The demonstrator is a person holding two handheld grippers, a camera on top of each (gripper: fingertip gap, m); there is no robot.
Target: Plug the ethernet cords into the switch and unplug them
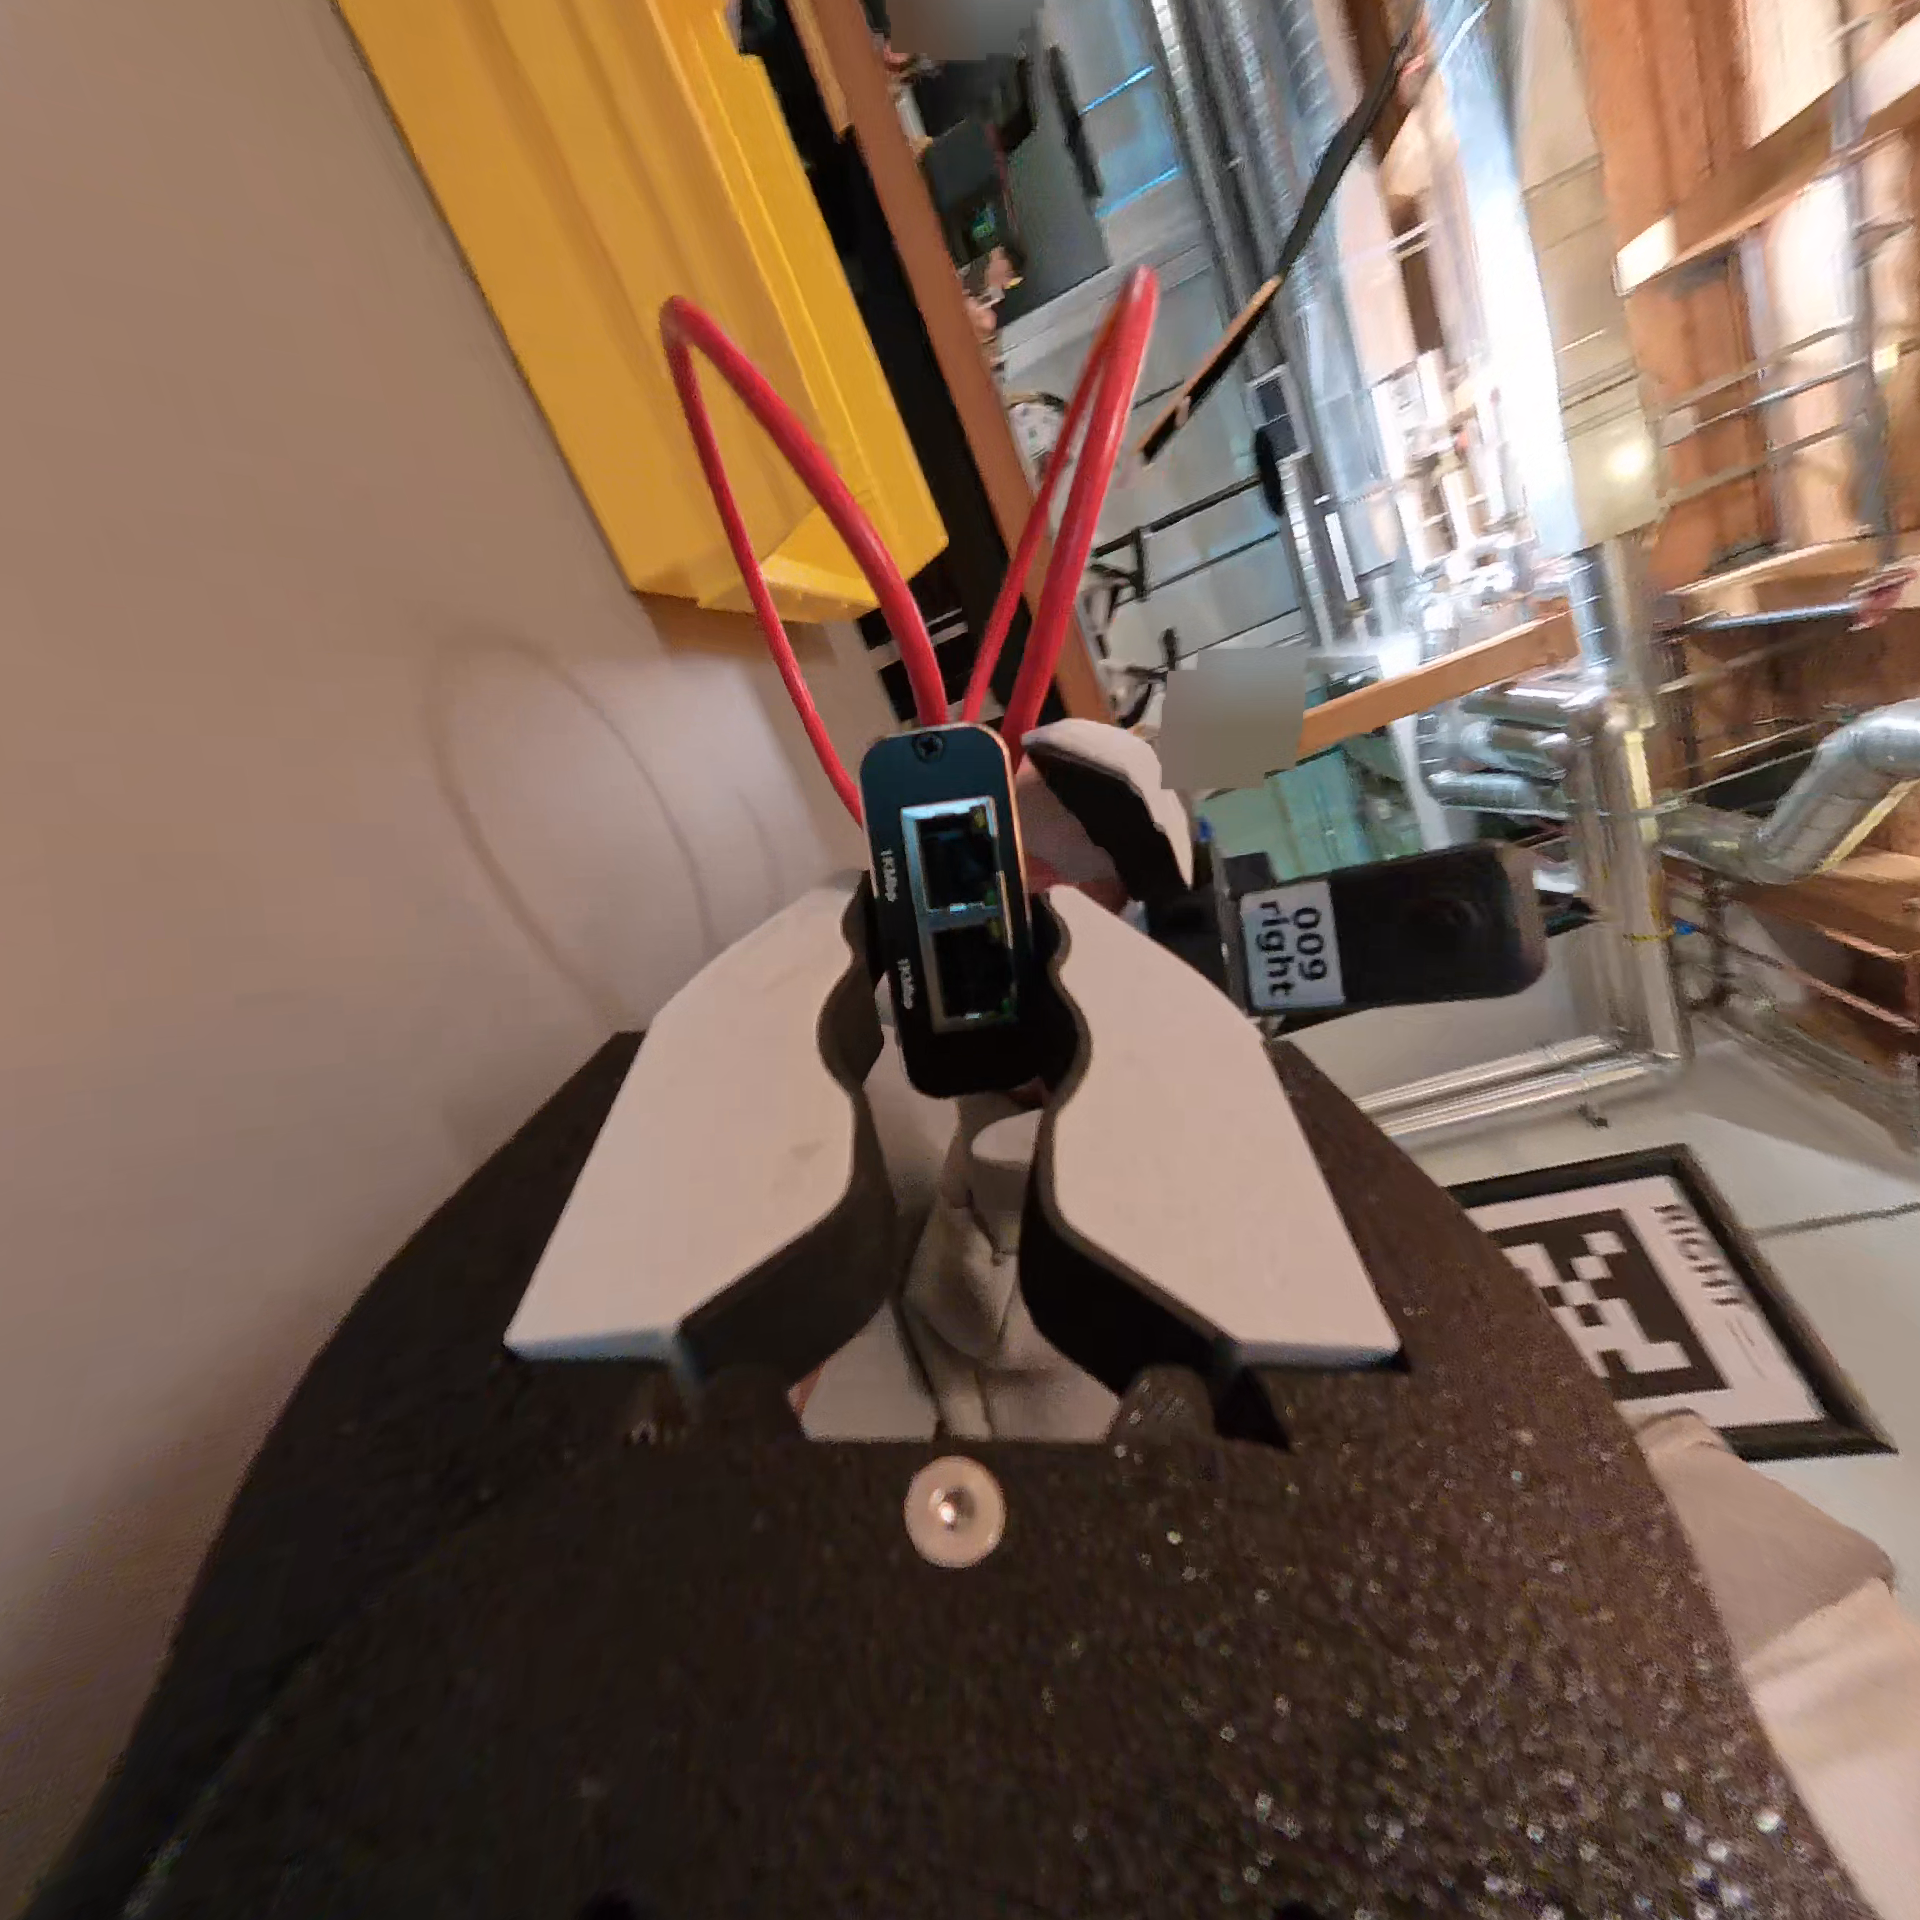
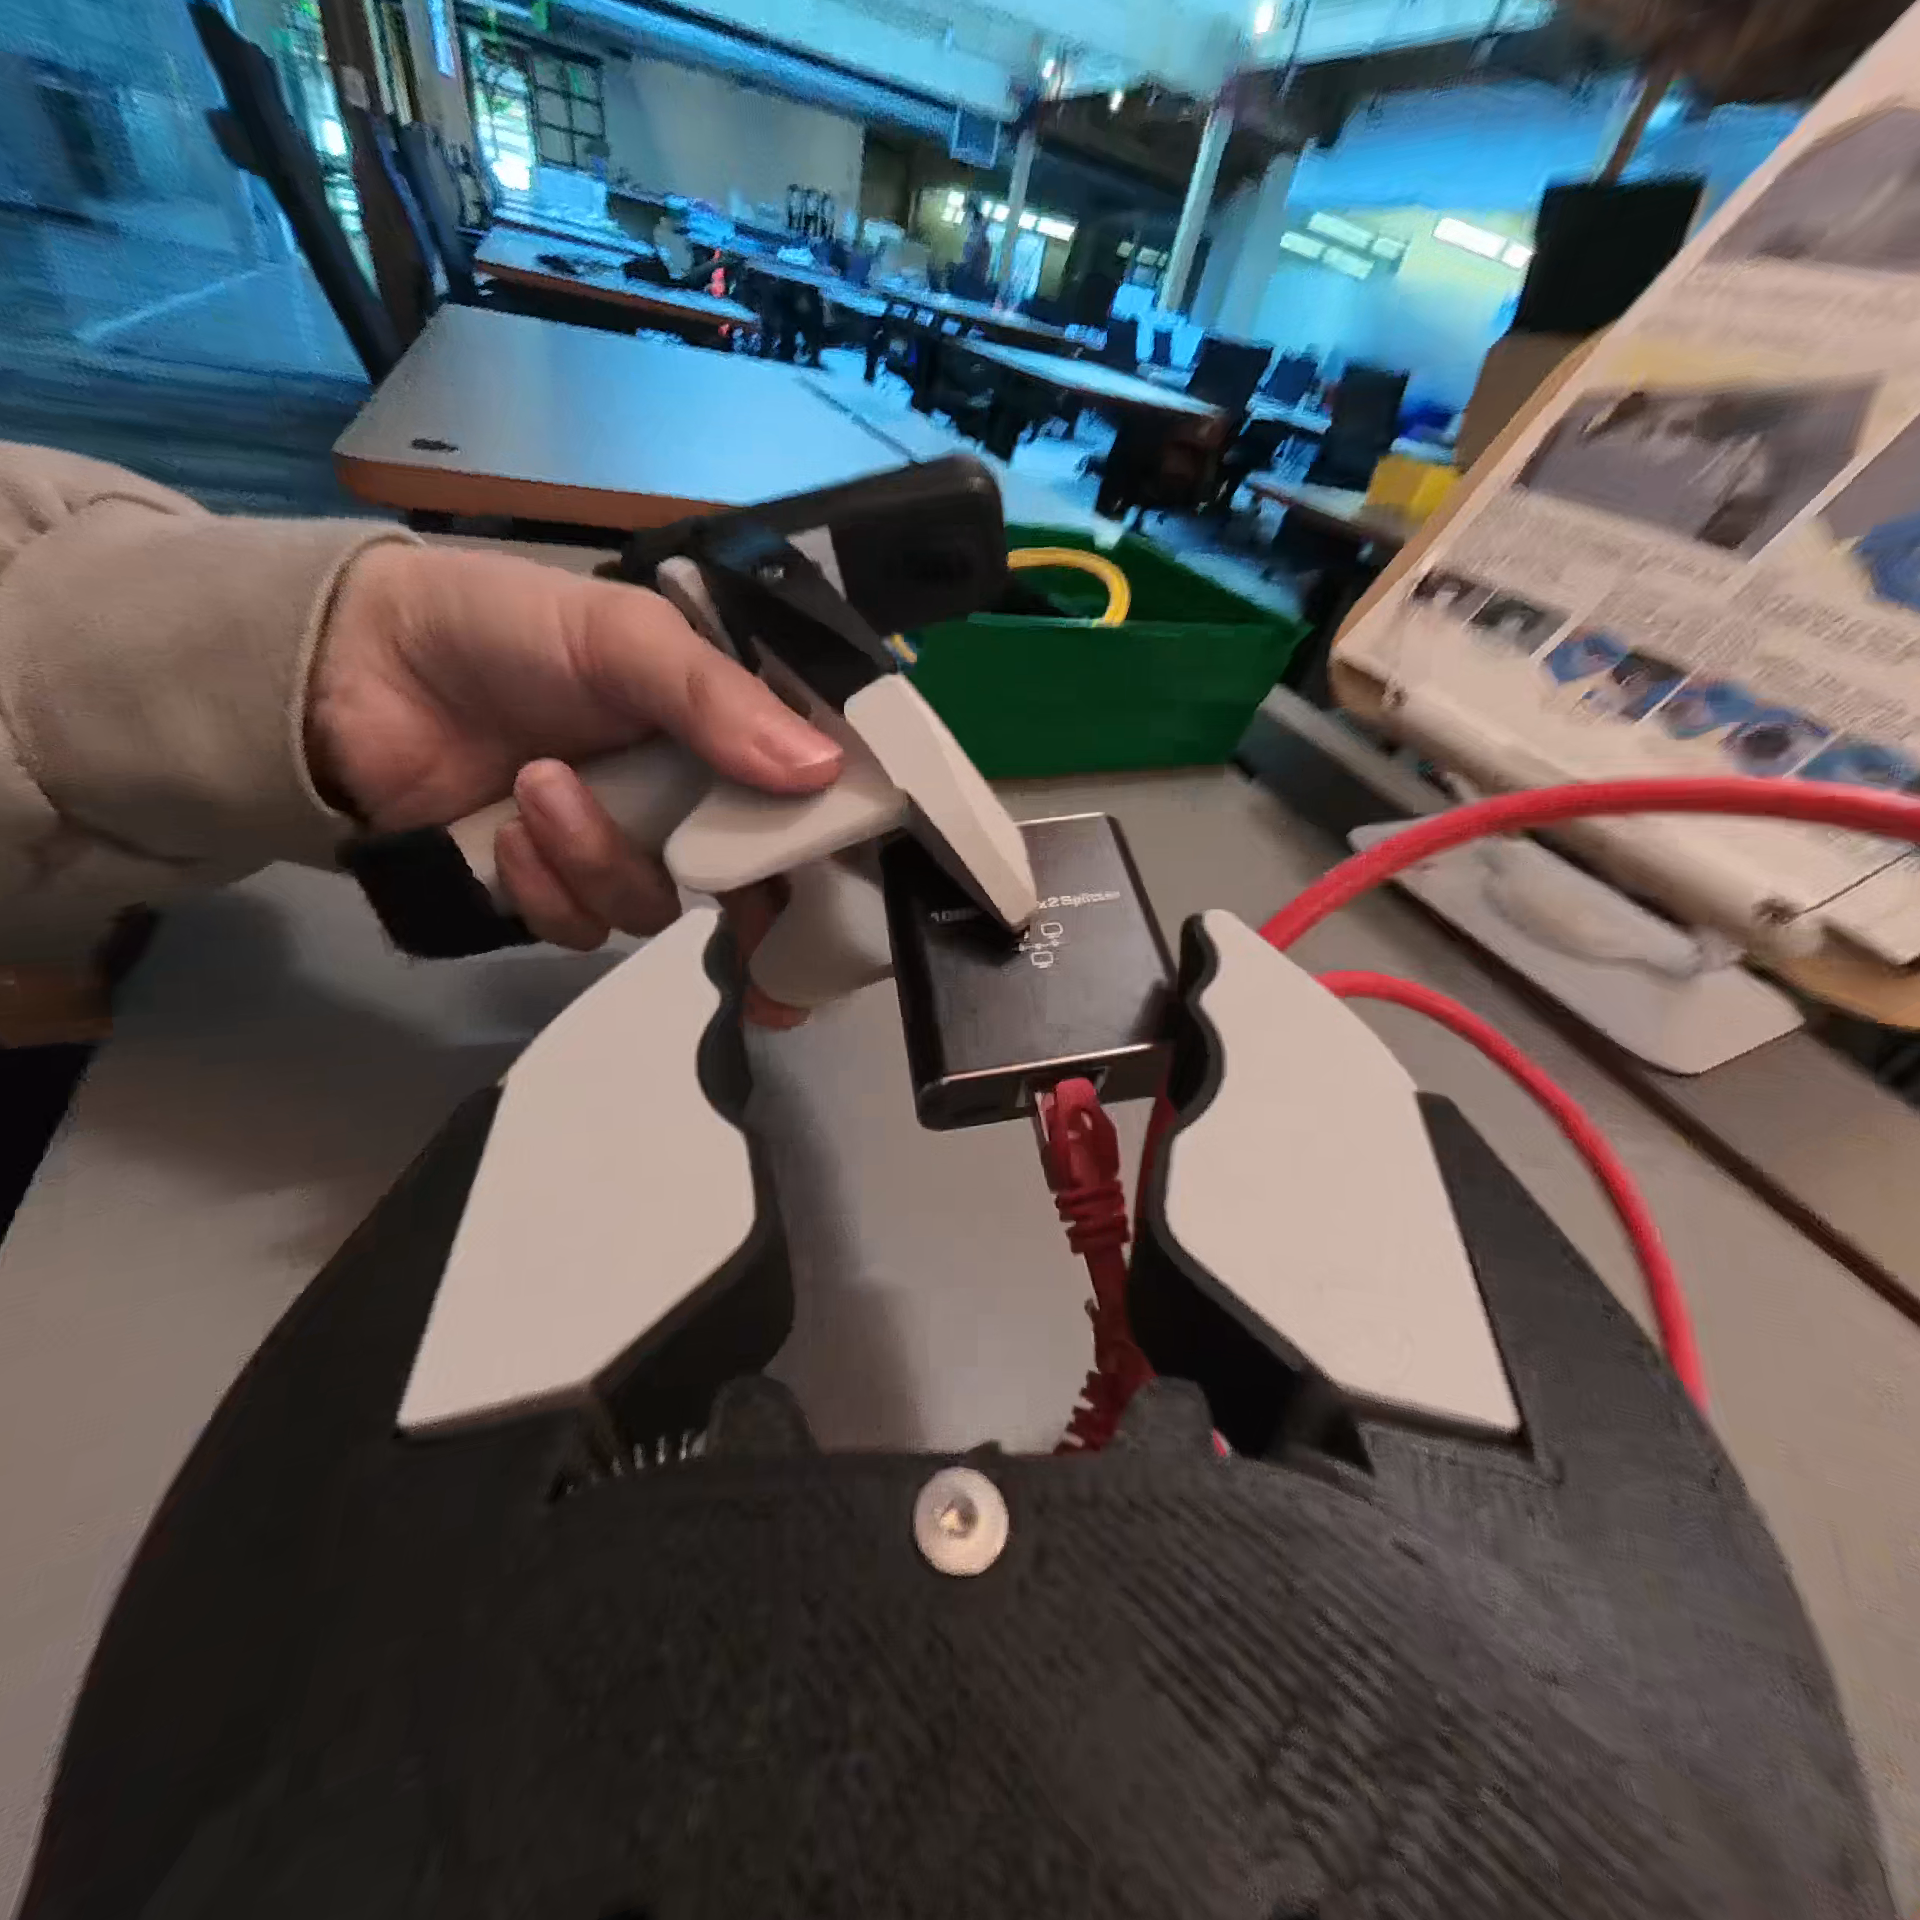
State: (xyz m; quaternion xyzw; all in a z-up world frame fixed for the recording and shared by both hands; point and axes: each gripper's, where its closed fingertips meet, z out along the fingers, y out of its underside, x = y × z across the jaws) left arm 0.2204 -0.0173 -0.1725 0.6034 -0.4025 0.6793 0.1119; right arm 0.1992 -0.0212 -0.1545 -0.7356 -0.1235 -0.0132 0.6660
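Left tongs (image 1: 956, 966) clenched on black switch (image 1: 951, 914), right tongs (image 2: 961, 1039) spread wide beside red cord (image 2: 1086, 1174) plugged in

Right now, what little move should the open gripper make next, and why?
Probably close the right gripper on the red ethernet plug. Its fingers stand open either side of that plug, which sits in the small black metal switch box that the left gripper clamps, so gripping comes before any pull.
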